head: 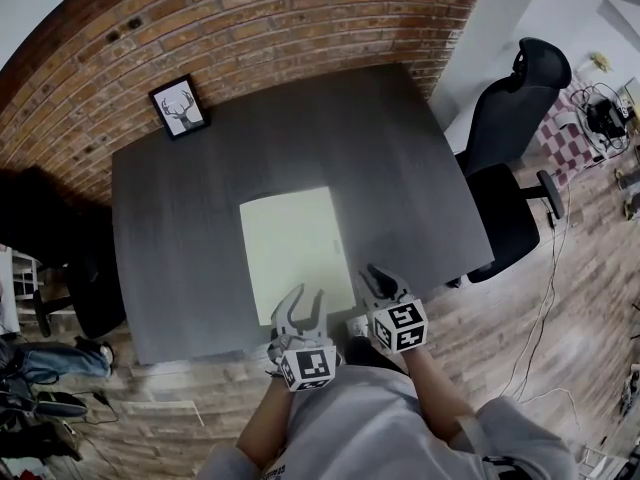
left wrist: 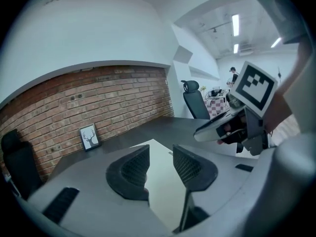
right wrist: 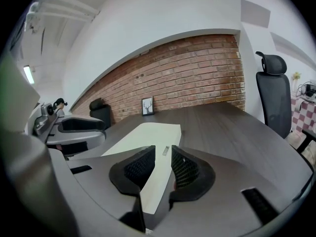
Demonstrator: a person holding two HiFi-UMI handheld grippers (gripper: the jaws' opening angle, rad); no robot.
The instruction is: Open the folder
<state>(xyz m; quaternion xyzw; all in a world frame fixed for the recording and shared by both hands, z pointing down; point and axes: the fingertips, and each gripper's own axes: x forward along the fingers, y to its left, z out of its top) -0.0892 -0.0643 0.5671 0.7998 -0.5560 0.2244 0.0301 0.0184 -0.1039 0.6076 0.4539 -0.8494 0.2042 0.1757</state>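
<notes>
Head view has the pale folder (head: 292, 243) lying flat and closed near the middle of the dark table (head: 180, 228), closer to my edge than to the brick wall (head: 250, 18). My left gripper (head: 308, 296) sits at the folder's near edge, toward its left half. My right gripper (head: 383, 280) is just off the folder's near right corner. Both point away from me and slope down toward the tabletop. In the left gripper view my two jaws stand well apart with nothing caught in them. The folder's light cover shows through the gap and runs on under the tips. In the right gripper view the jaws are also parted, though by a narrower gap. The folder's right-hand edge lines up with that gap, and a small label (right wrist: 166, 150) sits on the cover just beyond the pads. Neither pad presses on the cover, so both tools are released. From these angles I cannot say for sure whether my tips rest on the table or hang just above it. A small framed deer picture (head: 180, 106) stands at the far left corner of the table against the bricks. A black office chair (head: 515, 138) stands beside the table's right side.
</notes>
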